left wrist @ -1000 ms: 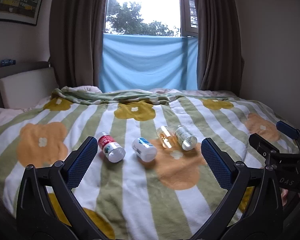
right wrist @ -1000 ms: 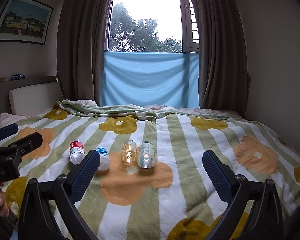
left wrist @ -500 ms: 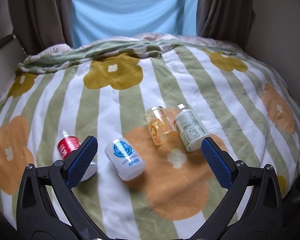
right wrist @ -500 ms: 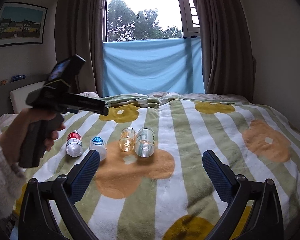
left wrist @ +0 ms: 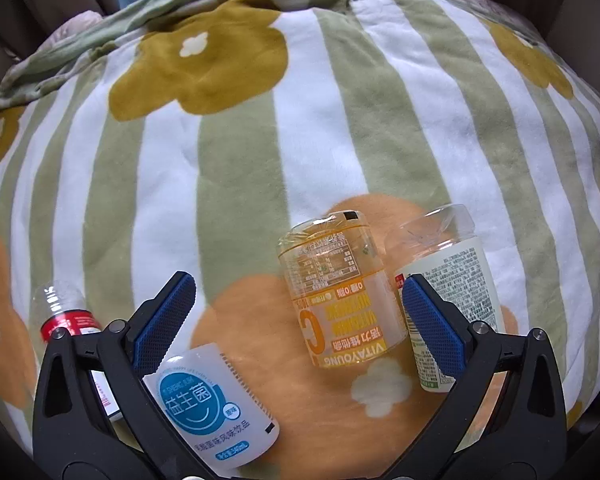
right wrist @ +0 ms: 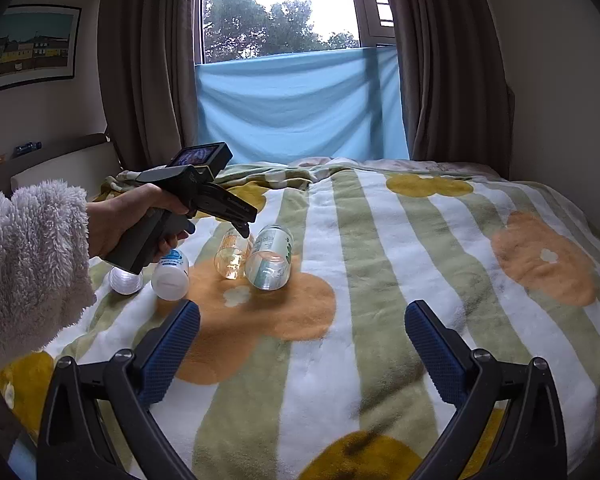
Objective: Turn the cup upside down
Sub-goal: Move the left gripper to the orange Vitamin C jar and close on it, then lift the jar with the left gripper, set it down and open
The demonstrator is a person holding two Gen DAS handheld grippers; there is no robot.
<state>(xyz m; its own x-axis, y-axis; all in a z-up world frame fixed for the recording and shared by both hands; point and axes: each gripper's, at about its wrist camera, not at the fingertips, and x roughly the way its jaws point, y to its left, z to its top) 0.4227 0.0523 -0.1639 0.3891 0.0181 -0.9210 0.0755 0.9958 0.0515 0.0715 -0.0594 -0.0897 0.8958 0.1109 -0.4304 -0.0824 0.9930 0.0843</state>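
Several cup-like plastic containers lie on their sides in a row on the flowered blanket (left wrist: 300, 128): a red-labelled one (left wrist: 66, 316), a white one with a blue label (left wrist: 212, 412), a clear orange one (left wrist: 336, 300) and a clear one with a pale green label (left wrist: 452, 280). My left gripper (left wrist: 297, 280) hovers open just above them, with the orange container framed between its fingers. In the right wrist view a hand holds the left gripper (right wrist: 242, 228) over the orange container (right wrist: 232, 256). My right gripper (right wrist: 303, 308) is open and holds nothing, low over the blanket.
A fluffy white sleeve (right wrist: 28, 264) fills the left side of the right wrist view. Brown curtains (right wrist: 452, 80) and a blue cloth (right wrist: 300, 108) cover the window behind the bed. A wall (right wrist: 560, 100) runs along the right.
My left gripper has moved forward and down, close over the row of containers, and stays open. The right gripper has barely moved. The containers lie as before.
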